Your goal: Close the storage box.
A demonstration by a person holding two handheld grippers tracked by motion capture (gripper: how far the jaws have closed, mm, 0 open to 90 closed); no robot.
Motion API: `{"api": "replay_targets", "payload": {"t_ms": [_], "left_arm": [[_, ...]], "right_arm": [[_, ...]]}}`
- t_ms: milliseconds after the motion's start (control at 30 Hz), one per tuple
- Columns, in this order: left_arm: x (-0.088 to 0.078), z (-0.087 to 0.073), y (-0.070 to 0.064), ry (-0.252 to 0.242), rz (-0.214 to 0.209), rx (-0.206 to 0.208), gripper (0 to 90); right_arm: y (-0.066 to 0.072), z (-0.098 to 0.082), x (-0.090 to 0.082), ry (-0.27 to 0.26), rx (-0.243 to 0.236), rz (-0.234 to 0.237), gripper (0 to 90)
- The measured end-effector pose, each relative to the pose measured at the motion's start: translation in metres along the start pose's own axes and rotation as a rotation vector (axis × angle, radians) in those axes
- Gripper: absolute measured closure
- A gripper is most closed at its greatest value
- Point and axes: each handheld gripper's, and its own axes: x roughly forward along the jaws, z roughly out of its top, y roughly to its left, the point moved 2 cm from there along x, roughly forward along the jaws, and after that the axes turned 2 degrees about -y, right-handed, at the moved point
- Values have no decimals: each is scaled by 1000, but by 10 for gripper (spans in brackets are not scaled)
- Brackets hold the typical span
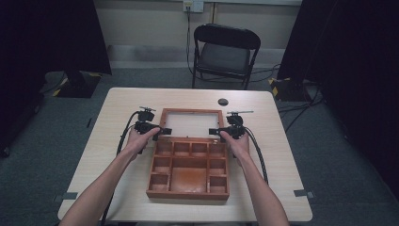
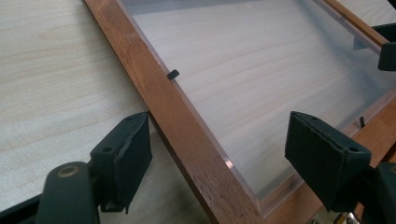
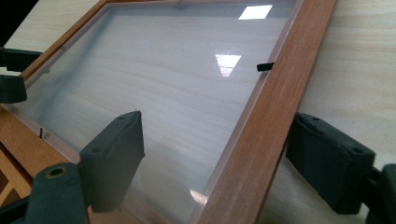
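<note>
A wooden box (image 1: 188,172) with several compartments sits in the middle of the table, its hinged lid (image 1: 190,123) thrown back flat behind it. The lid is a wooden frame around a clear pane (image 2: 261,70). My left gripper (image 1: 162,133) is at the lid's left rail (image 2: 177,116). There the left gripper (image 2: 219,135) stands open, one jaw outside the rail and the other above the pane. My right gripper (image 1: 214,132) is at the opposite rail (image 3: 275,93). That right gripper (image 3: 219,140) is open too, straddling the rail without pressing on it.
A small black round disc (image 1: 223,101) lies on the table (image 1: 122,103) behind the lid. A black folding chair (image 1: 226,52) stands beyond the far edge. Dark curtains hang on both sides, and cables trail from the grippers toward the near edge.
</note>
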Motion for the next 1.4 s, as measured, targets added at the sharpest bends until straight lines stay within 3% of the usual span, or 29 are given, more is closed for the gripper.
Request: {"api": "replay_targets", "payload": {"t_ms": [100,167,400,633,733,933,1133,1167,1400], "left_arm": [[3,-3,3,-9,-32,-49,194],[5,-3,4,-14,-50,-55,193],[6,-3,5,-10,-54,-60,185],[1,2,-1,-36,-21,-1,202],[-1,2,-3,-41,-32,7,219],[-9,7,-13,-79,23,63,237],[-17,9,-14,-114,1,71,274],[-19,10,-15,-117,-3,95,267],[-21,12,-16,-138,-21,79,253]], "right_arm": [[1,1,4,8,25,6,163],[3,2,8,6,37,-3,135],[2,4,10,16,44,9,145],[2,7,2,-75,42,0,260],[3,9,-1,-89,44,5,270],[8,15,-13,-139,6,3,319],[12,19,-21,-160,-12,6,330],[14,19,-24,-163,-35,8,310],[17,21,-30,-172,-39,14,318]]}}
